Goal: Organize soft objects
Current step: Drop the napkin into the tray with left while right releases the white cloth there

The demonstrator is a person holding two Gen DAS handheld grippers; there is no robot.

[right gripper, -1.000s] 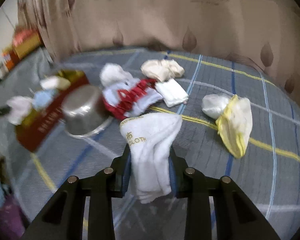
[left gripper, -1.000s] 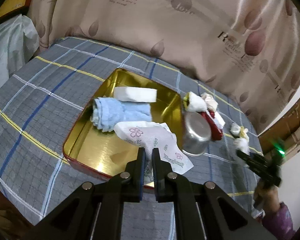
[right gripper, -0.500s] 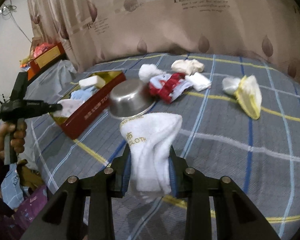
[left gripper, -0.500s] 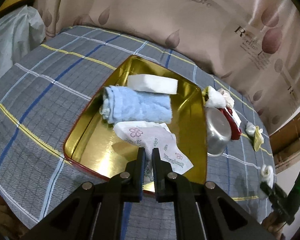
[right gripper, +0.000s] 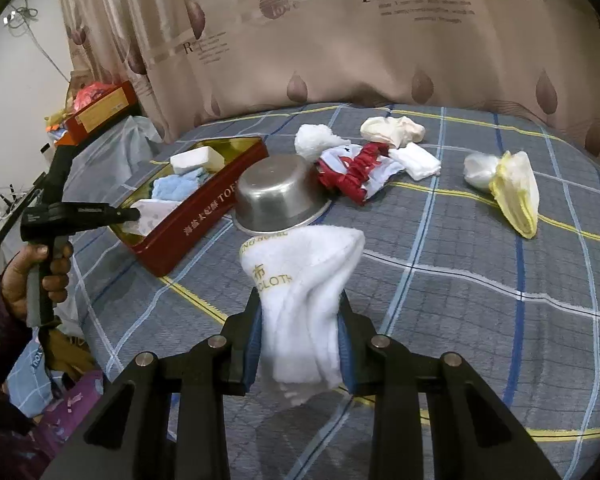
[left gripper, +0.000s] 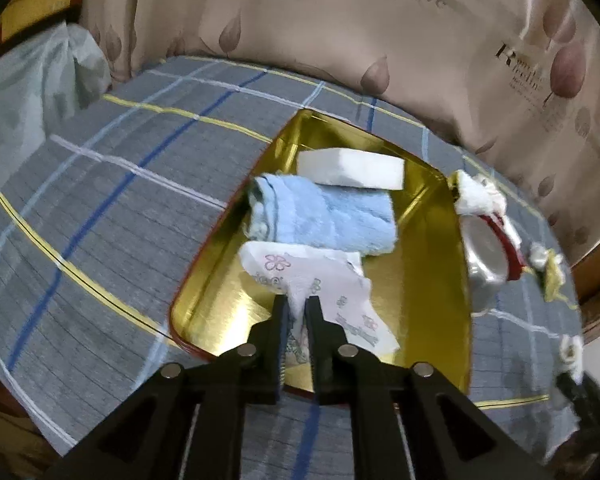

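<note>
My left gripper point(left gripper: 296, 306) is shut on a white floral-print cloth point(left gripper: 320, 280) over the near end of the gold tin tray point(left gripper: 428, 264). The tray holds a rolled blue towel point(left gripper: 324, 216) and a white sponge block point(left gripper: 352, 168). My right gripper point(right gripper: 298, 304) is shut on a folded white towel point(right gripper: 300, 280) with gold lettering, held above the plaid bedspread, to the right of the tray point(right gripper: 204, 216). The left gripper also shows in the right wrist view point(right gripper: 134, 213), at the tray's near end.
An upturned steel bowl point(right gripper: 278, 196) lies beside the tray. Behind it lie a red-and-white garment point(right gripper: 356, 170), a white fluffy ball point(right gripper: 314, 142), a cream cloth point(right gripper: 392, 130), a white folded cloth point(right gripper: 416, 160) and a yellow-trimmed cloth point(right gripper: 516, 192). A curtain hangs behind.
My left gripper has moved closer over the tray with the floral cloth. My right gripper has drawn back and to the right with the white towel.
</note>
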